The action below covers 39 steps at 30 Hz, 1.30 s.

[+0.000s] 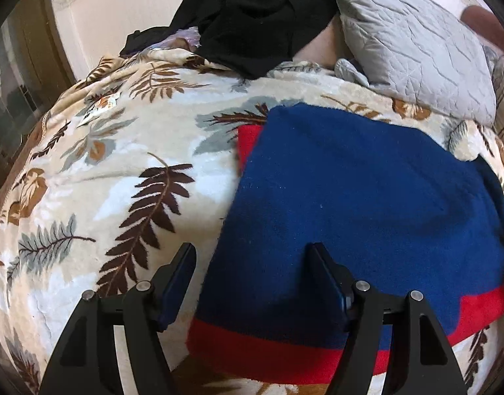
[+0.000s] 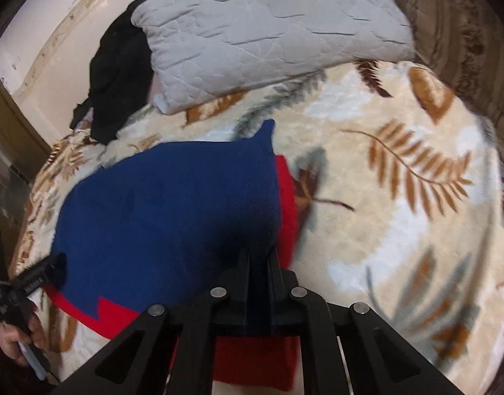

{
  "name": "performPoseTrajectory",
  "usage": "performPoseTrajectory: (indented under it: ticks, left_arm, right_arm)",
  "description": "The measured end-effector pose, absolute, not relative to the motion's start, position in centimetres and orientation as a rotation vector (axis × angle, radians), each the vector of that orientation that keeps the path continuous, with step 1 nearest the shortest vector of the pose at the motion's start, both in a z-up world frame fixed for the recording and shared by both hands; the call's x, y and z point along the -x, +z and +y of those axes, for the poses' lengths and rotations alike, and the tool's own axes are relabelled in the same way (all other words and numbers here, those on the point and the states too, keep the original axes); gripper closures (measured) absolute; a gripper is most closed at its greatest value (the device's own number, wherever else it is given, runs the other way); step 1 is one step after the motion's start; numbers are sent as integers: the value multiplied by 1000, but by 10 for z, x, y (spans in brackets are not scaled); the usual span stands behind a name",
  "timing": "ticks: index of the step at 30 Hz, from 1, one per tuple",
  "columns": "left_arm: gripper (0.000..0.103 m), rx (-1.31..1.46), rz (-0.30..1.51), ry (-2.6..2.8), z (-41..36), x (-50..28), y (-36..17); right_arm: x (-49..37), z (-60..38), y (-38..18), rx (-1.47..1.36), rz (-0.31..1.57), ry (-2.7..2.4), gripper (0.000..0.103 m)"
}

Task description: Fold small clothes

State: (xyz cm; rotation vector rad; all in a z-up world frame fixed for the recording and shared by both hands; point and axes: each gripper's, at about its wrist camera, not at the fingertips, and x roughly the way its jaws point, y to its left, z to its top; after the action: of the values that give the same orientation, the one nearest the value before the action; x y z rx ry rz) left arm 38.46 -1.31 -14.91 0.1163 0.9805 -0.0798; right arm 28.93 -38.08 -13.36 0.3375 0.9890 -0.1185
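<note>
**Ana:** Nearest the lens in the right wrist view, the right gripper [image 2: 259, 256] has its jaws pinched together on the near edge of the blue and red knitted garment [image 2: 173, 207]. Blue cloth bunches up right at the tips, so it looks like a grip on a fold of it.

**Ben:** And the other side?

**Ana:** The left gripper [image 1: 252, 256] has its jaws spread wide over the garment's left edge, one finger above the leaf-patterned blanket [image 1: 97, 164], the other above the blue knit. Nothing is pinched there. The garment lies flat on that blanket, near the grey quilted pillow [image 1: 410, 42], with a heap of black clothing [image 1: 252, 16] well beyond it.

**Ben:** What could go wrong?

**Ana:** Only one side is held. If the right side lifts while the left jaws stay apart, the knit would likely drag and skew, and the fold would come out crooked.

**Ben:** Anything else?

**Ana:** The blanket is plush. If the left jaws close low, they might catch the pile along with the edge. And the right pinch may hold only the top layer, so the red layer beneath could stay behind.
</note>
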Motion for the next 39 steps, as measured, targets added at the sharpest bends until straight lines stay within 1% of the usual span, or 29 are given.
performPoseTrajectory:
  ticks: [2,3,5,7,8,9,10,11,12,15,16,17,20,21,22,26,28,30,31,32,33,34,37,39]
  left_arm:
    - [30,-137,1007,-80,-16,-387,-157]
    - [30,-133,1007,-76,-16,-386,-158]
    - [30,-128,1008,-78,-16,-386,-155]
    - [30,-126,999,-77,-15,-385,-151]
    - [30,-122,988,-75,-14,-385,-149]
    - [30,-118,976,-80,-15,-383,-147]
    - [30,-114,965,-93,-16,-382,-144]
    - [30,-114,955,-107,-18,-381,-142]
    - [30,-120,941,-116,-21,-379,-140]
    - [30,-154,928,-131,-28,-378,-142]
    - [30,-176,943,-132,-30,-379,-146]
    - [29,-200,965,-127,-32,-381,-152]
    - [23,-211,973,-114,-31,-384,-161]
    - [23,-205,982,-105,-31,-384,-159]
    - [23,-201,995,-103,-30,-385,-157]
    - [23,-194,922,-98,-28,-372,-138]
    - [22,-222,935,-88,-28,-369,-142]
    - [19,-264,1026,-88,-31,-374,-162]
    - [19,-247,1017,-90,-28,-373,-165]
    - [18,-220,1002,-87,-26,-371,-162]
    - [18,-200,1017,-84,-24,-371,-158]
    - [18,-191,1036,-87,-23,-372,-155]
    - [18,-191,987,-60,-19,-360,-143]
    - [18,-200,978,-55,-20,-352,-139]
  right_arm:
    - [-291,-386,-158,-364,1069,-143,94]
    - [-293,-389,-161,-378,1069,-142,94]
    - [-293,-394,-148,-421,1024,-113,89]
    - [-290,-403,-127,-462,937,-132,89]
    - [-290,-407,-120,-466,910,-137,85]
    - [-291,-411,-110,-474,869,-138,80]
    - [-293,-414,-102,-481,830,-138,67]
    - [-297,-414,-95,-474,791,-133,48]
    - [-304,-412,-92,-461,772,-125,44]
    - [-333,-395,-101,-426,823,-88,47]
    - [-343,-389,-109,-417,856,-78,51]
    - [-350,-386,-116,-410,882,-78,66]
    - [-365,-384,-152,-363,1010,-140,72]
    - [-366,-391,-161,-393,1022,-155,72]
    - [-363,-396,-159,-418,1011,-149,72]
    - [-345,-391,-129,-410,932,-143,72]
    - [-332,-388,-124,-426,927,-121,72]
    - [-327,-385,-139,-438,1005,-121,71]
    - [-329,-383,-154,-432,1073,-127,71]
    - [-328,-381,-158,-420,1077,-125,71]
    - [-326,-379,-154,-408,1060,-122,71]
    - [-323,-379,-149,-409,1056,-120,68]
    - [-304,-377,-129,-476,999,-46,68]
    - [-291,-369,-117,-449,961,-24,68]
